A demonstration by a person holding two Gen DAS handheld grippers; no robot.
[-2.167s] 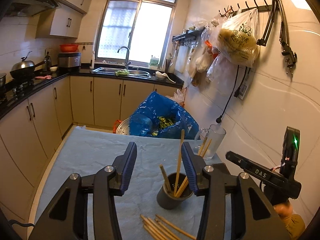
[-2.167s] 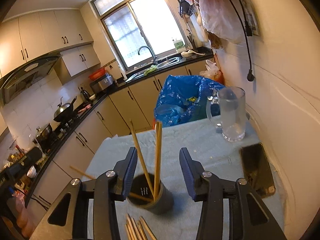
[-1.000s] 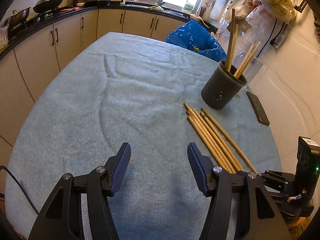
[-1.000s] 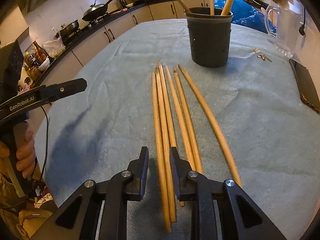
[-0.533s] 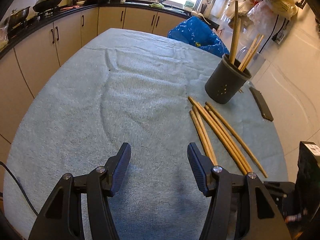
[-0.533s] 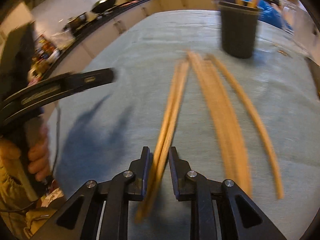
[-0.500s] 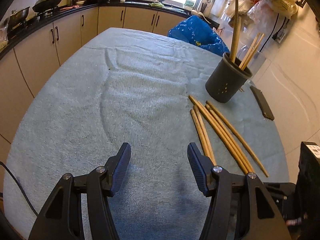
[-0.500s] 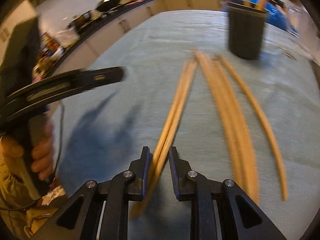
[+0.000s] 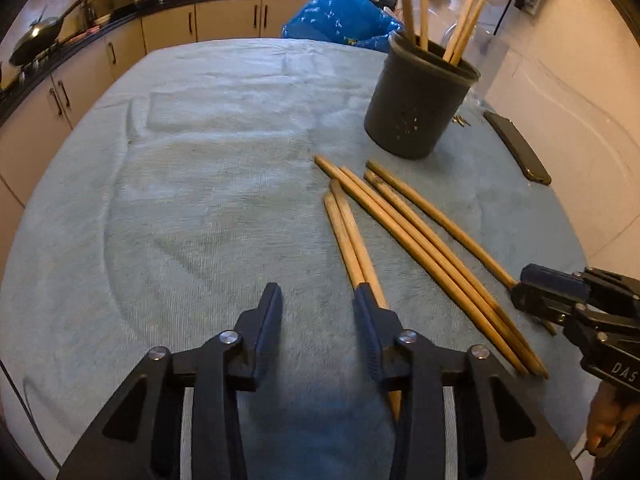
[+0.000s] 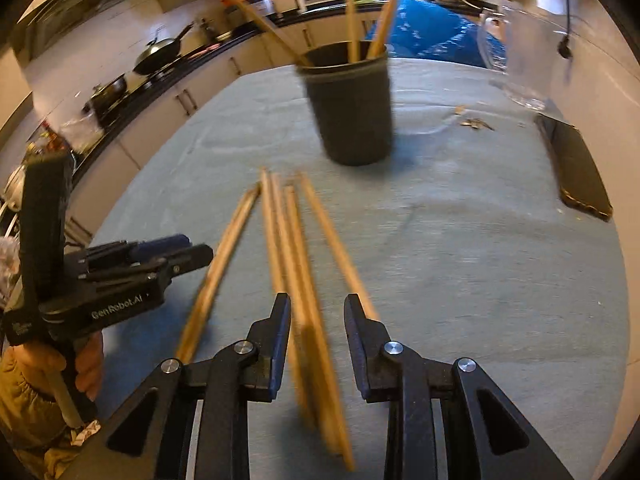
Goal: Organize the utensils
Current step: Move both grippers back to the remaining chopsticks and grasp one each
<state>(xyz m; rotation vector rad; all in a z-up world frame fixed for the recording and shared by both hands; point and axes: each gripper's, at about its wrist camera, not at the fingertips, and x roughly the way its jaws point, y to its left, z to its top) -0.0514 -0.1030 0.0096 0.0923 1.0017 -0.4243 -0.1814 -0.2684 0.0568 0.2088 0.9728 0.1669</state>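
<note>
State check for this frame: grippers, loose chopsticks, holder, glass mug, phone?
left gripper: open, jaws just closing, nothing between them.
right gripper: open, jaws just opening, over three chopsticks.
pair of chopsticks: lying apart from the rest.
four chopsticks: lying flat.
holder: upright, chopsticks inside.
glass mug: upright.
phone: flat, screen dark.

Loose wooden chopsticks (image 9: 420, 236) flat on the tabletop

A pair passes under the left claw (image 9: 318, 308); the others lie between the right claw's (image 10: 316, 316) fingers (blurred there), all pointing toward the upright dark holder (image 9: 416, 108) ahead, which holds several more.
</note>
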